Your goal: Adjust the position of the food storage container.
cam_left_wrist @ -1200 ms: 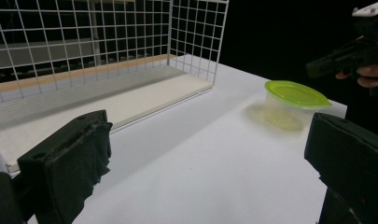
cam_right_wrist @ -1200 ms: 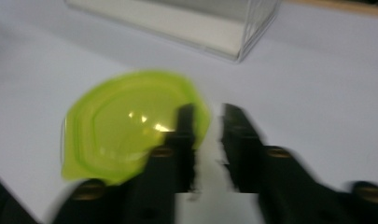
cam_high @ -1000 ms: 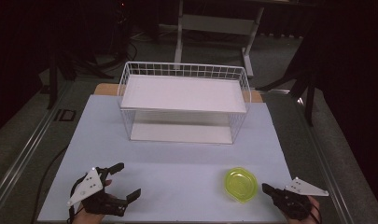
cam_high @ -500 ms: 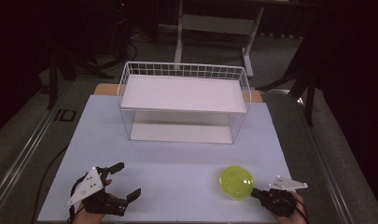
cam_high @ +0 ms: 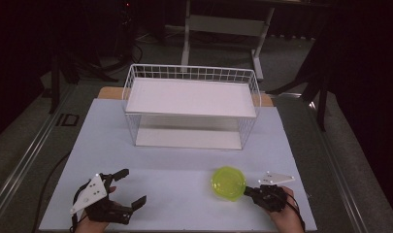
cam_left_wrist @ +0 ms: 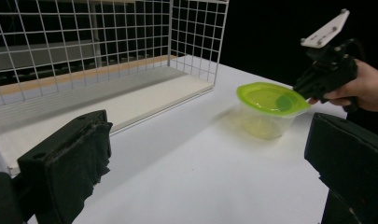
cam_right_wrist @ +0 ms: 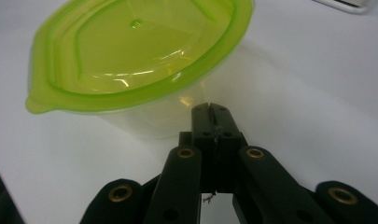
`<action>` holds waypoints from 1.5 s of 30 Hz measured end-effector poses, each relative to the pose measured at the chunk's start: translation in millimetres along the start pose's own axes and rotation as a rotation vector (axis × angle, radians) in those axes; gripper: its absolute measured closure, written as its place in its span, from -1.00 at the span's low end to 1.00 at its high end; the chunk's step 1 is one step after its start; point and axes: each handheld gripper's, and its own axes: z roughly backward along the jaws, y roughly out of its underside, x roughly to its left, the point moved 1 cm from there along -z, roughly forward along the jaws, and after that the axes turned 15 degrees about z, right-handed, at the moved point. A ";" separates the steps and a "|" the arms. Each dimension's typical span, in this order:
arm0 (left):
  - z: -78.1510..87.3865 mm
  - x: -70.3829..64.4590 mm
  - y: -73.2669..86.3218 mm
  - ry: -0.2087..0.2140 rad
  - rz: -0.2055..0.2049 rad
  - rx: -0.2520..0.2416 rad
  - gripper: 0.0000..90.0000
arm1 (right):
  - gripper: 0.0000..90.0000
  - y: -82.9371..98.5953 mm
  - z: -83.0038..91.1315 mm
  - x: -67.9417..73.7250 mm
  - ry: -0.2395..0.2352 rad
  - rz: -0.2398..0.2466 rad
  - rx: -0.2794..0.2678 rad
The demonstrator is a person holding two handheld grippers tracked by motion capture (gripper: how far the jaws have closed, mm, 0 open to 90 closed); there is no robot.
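Note:
A clear plastic container with a lime-green lid (cam_high: 228, 182) (cam_left_wrist: 270, 100) (cam_right_wrist: 140, 60) stands on the white table, front right of centre. My right gripper (cam_high: 247, 191) (cam_right_wrist: 213, 108) is shut with nothing between its jaws. Its tip sits at the container's right side, just under the lid rim; whether it touches the wall I cannot tell. The left gripper view shows that gripper (cam_left_wrist: 317, 84) held by a hand beside the container. My left gripper (cam_high: 133, 186) (cam_left_wrist: 205, 177) rests at the front left, wide open and empty, far from the container.
A white wire basket shelf (cam_high: 191, 73) (cam_left_wrist: 196, 37) with a white board on top and one below stands at the back middle of the table (cam_high: 174, 165). A metal frame and dark floor lie beyond the table.
My right gripper has moved left along the front of the table, and the green-lidded container has shifted left and slightly away ahead of it. The left gripper has not moved.

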 end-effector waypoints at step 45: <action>0.3 0.0 -0.8 -0.001 -0.013 0.005 -0.97 | 1.00 -62.1 -69.0 47.7 -0.156 0.082 -0.005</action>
